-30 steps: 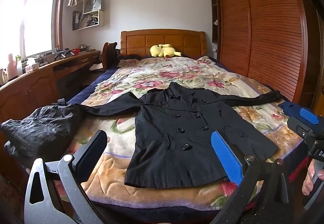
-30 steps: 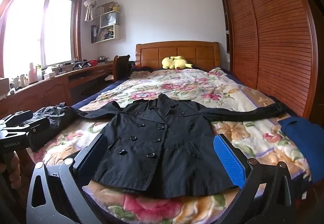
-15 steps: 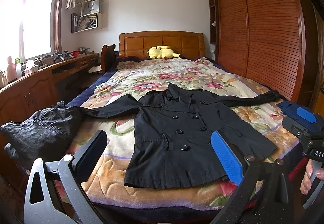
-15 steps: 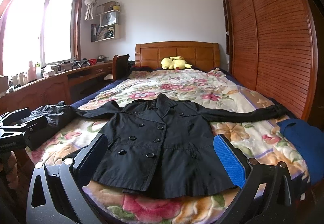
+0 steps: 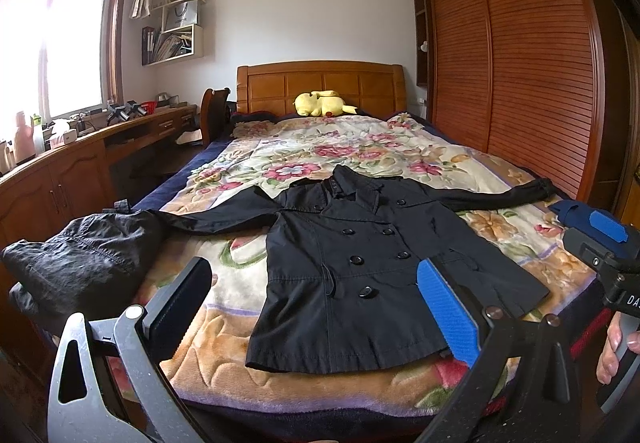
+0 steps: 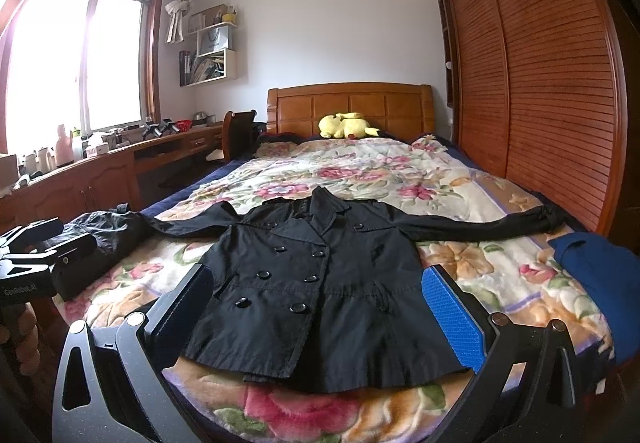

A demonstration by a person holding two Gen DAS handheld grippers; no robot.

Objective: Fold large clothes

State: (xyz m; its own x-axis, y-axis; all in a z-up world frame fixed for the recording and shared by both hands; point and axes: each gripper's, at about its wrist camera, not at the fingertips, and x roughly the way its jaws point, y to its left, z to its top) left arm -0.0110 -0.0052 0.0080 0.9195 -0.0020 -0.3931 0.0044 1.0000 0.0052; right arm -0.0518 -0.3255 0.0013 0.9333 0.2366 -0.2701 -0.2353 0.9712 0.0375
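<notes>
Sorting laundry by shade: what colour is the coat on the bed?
Black coat with black buttons, clearest in the right wrist view.

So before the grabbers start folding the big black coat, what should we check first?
1. Black double-breasted coat lies flat, front up, on the floral bedspread: ok.
2. Both sleeves spread out sideways: ok.
3. Left gripper open and empty: ok.
4. Right gripper open and empty: ok.
5. Left sleeve end free: not ok, it meets the crumpled dark jacket at the bed's edge.
6. Right sleeve end clear of the blue cloth: ok, they lie apart.
</notes>
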